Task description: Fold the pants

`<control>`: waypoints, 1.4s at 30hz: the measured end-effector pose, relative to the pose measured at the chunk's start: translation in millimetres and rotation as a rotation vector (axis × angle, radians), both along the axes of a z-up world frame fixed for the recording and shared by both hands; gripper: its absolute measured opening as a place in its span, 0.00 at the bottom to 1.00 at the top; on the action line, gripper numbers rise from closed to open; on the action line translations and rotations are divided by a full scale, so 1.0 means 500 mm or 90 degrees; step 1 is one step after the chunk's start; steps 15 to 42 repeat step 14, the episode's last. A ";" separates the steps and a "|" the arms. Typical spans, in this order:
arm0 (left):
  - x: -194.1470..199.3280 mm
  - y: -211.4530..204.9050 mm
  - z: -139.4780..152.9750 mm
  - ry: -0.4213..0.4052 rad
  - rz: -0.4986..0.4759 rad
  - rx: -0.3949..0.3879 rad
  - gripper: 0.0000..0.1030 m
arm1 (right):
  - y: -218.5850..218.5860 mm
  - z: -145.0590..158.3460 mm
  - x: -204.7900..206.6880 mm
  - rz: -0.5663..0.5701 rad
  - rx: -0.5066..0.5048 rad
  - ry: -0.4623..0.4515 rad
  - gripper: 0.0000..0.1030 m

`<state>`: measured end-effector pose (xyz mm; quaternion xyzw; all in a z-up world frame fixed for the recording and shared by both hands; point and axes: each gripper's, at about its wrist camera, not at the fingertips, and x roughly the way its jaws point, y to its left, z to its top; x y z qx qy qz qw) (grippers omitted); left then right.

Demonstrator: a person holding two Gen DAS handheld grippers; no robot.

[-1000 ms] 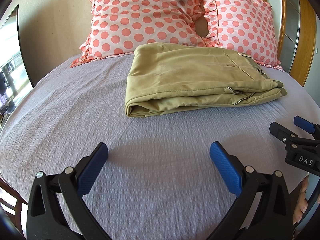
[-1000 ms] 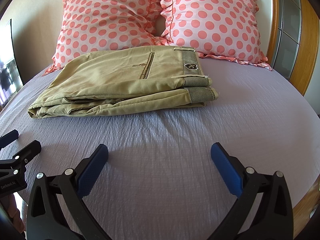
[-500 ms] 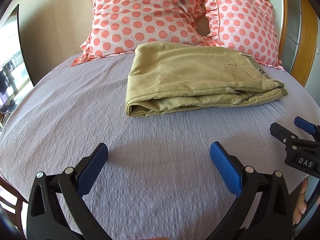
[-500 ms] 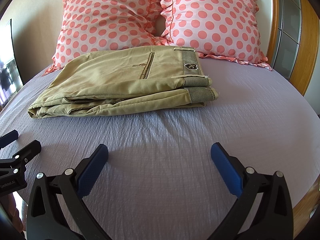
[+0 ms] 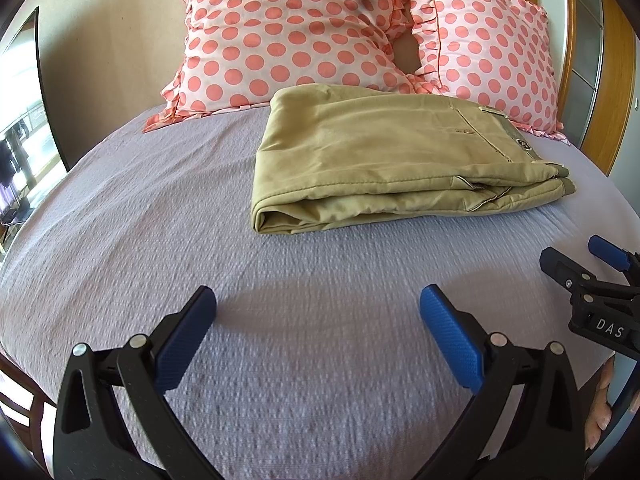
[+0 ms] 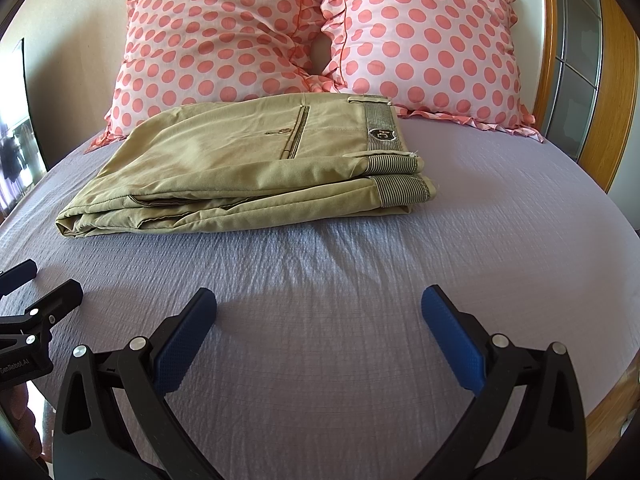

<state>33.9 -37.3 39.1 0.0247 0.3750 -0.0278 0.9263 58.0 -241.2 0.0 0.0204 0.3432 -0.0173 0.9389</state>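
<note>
Pants: the khaki cotton pants (image 5: 384,160) lie folded into a flat stack on the lilac textured bedspread (image 5: 160,240), at 12 o'clock from both grippers, well apart from either.
Waistband: the striped waistband (image 6: 394,164) (with a dark badge on it) sits at the stack's right end.
Left gripper: the black left gripper with blue pads (image 5: 318,316) is spread wide, grasping nothing, low over the bedspread.
Right gripper: the black right gripper with blue pads (image 6: 319,316) is likewise released and holds nothing; in the left view it shows at 3 o'clock.
Pillows: two pink polka-dot pillows with frilled edges (image 6: 320,36) stand just behind the pants.
</note>
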 end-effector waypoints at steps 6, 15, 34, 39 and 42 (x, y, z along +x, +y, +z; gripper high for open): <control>0.000 -0.001 0.001 -0.003 -0.001 0.002 0.98 | 0.001 0.004 0.000 0.000 0.000 -0.002 0.99; -0.004 -0.005 0.001 -0.008 -0.002 0.002 0.98 | 0.001 0.004 0.001 0.000 0.000 -0.002 0.99; -0.004 -0.005 0.001 -0.008 -0.002 0.002 0.98 | 0.001 0.004 0.001 0.000 0.000 -0.002 0.99; -0.004 -0.005 0.001 -0.008 -0.002 0.002 0.98 | 0.001 0.004 0.001 0.000 0.000 -0.002 0.99; -0.004 -0.005 0.001 -0.008 -0.002 0.002 0.98 | 0.001 0.004 0.001 0.000 0.000 -0.002 0.99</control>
